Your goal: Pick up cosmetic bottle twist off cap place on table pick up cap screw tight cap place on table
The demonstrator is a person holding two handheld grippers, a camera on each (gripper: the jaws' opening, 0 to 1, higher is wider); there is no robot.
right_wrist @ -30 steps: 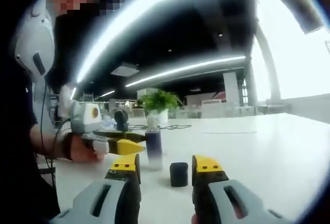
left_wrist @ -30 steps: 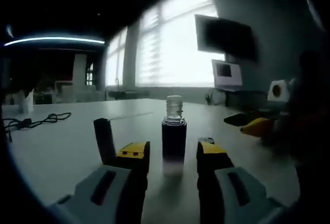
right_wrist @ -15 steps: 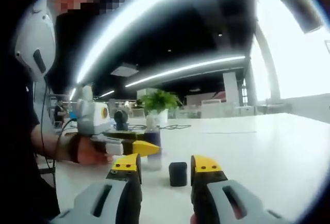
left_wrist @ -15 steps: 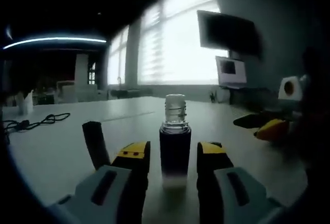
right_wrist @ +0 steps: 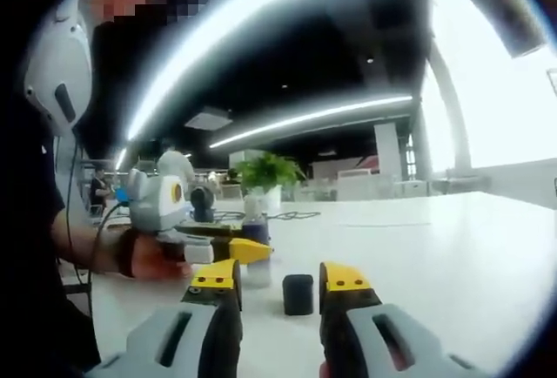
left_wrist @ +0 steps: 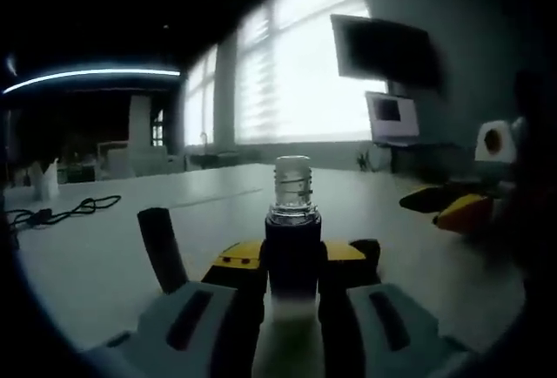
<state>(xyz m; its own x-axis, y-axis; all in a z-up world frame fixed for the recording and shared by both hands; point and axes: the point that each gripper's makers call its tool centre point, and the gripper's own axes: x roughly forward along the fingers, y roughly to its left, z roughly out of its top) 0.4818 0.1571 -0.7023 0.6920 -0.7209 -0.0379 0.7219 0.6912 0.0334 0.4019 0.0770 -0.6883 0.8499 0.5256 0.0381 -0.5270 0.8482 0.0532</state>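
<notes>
At centre of the left gripper view, your left gripper (left_wrist: 294,266) clamps the uncapped bottle (left_wrist: 293,239); low centre in the right gripper view, your right gripper (right_wrist: 278,284) gapes around the cap (right_wrist: 298,294).

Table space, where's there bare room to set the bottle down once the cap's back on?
The white table lies bare to the right of the black cap and the right gripper, out toward the windows. It is crowded on the other side, where the left gripper clamps the bottle; a black cable lies farther off.
</notes>
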